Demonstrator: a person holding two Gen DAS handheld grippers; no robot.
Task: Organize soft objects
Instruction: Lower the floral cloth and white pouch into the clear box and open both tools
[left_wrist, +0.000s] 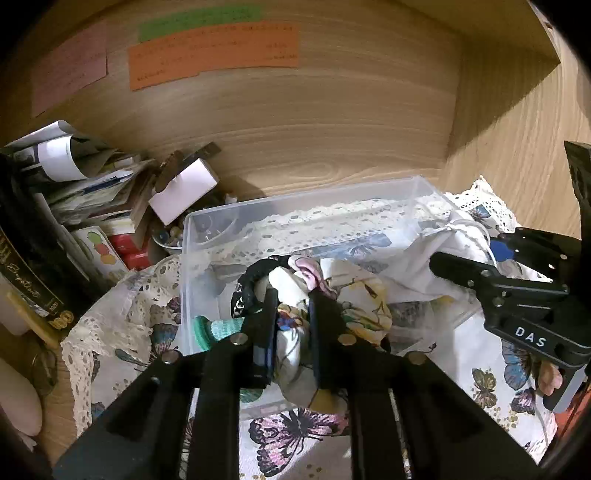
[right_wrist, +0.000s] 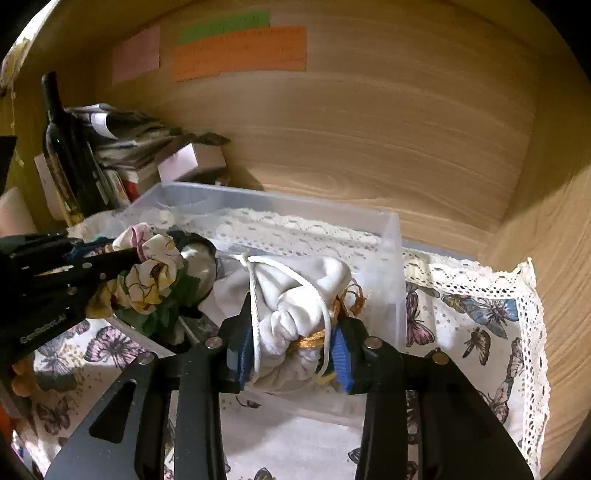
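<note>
Both tools are matte black plastic. The left gripper (left_wrist: 291, 299) shows two broad ribbed arms rising from the bottom of its own view, each with triangular cut-outs and round silver screw heads (left_wrist: 239, 338) at the joints; a blue ribbed pad (left_wrist: 266, 356) lines one finger. The right gripper (right_wrist: 291, 328) has the same build, with blue ribbed pads (right_wrist: 340, 354) on both fingers. At the right edge of the left view its body bears white letters "DAS" (left_wrist: 530, 336).

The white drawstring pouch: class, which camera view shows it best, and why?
The right wrist view: the white drawstring pouch fills the centre between the right gripper's fingers. The left wrist view shows it only off to the side, inside the clear bin.
</note>
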